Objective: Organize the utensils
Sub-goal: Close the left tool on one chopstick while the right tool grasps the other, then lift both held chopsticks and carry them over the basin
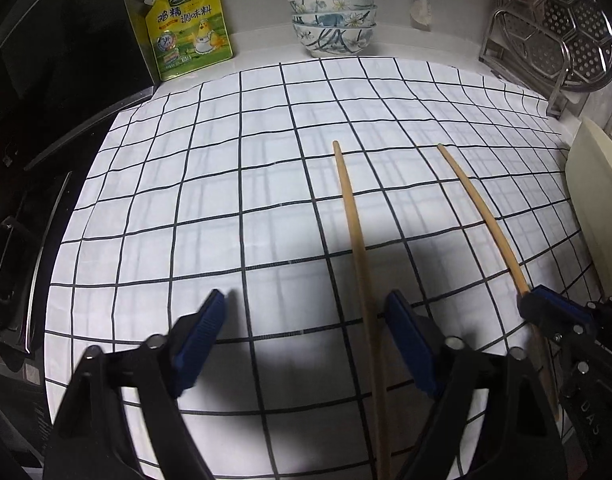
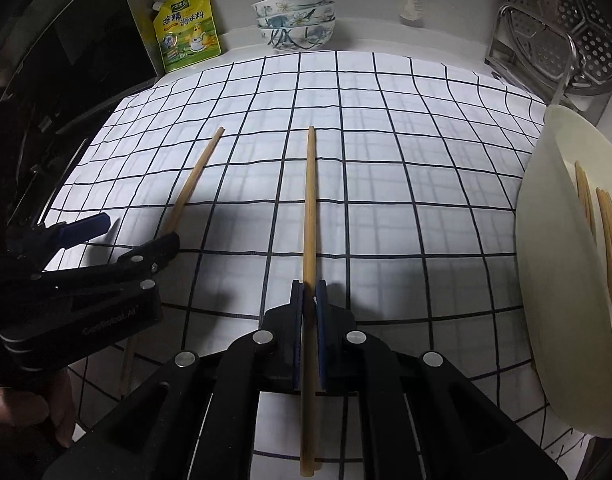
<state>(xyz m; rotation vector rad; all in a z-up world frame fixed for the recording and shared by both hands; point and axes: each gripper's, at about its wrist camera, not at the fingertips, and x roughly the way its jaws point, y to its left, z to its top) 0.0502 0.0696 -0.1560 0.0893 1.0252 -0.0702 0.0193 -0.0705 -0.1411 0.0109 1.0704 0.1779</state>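
Dim, fisheye-warped edges, hard foreground shadows.

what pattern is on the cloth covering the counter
The cloth is white with a grid of thin dark lines, a windowpane check. It shows best in the right wrist view.

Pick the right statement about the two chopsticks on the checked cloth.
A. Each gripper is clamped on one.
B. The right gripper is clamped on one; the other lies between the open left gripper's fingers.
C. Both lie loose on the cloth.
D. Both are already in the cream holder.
B: the right gripper is shut on one chopstick, while the left gripper stands open around the other chopstick lying on the cloth.
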